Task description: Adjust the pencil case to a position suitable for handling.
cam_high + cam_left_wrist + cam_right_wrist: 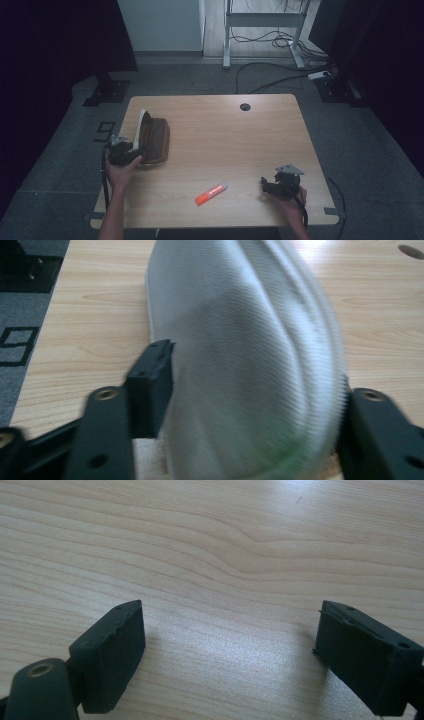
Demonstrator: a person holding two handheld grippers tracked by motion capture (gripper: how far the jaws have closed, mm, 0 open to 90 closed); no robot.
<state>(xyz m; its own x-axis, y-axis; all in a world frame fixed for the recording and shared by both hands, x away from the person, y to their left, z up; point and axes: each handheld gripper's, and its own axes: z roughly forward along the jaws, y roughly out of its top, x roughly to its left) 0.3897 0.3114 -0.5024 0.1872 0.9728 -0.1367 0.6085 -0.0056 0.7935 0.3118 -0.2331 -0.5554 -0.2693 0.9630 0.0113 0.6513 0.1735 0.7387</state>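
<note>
A: Left gripper (121, 151) first. Jaws?

B: Clamped on the near end of the pouch (152, 138), one jaw on each side of it. In the left gripper view the grey fabric (245, 365) bulges between the two black jaws; the lower part is blurred, with a faint green tint I can't identify.

A: Right gripper (279, 184)?

B: Jaws wide apart, holding nothing. The right gripper view has bare wood grain (225, 555) between them.

A: Where does the pouch sit?

B: Left part of the table (235, 145), just beside its left edge, brown body with a pale strip along its left side. It stands on edge, long axis running away from the person.

A: Anything else?

B: An orange marker (211, 193) with a white end lies near the front edge, between the two hands, well apart from both grippers.

A: Room to move?

B: Centre and far half of the table are open. Small dark hole (245, 106) near the far edge. Both forearms are cut off at the bottom of the high view.
</note>
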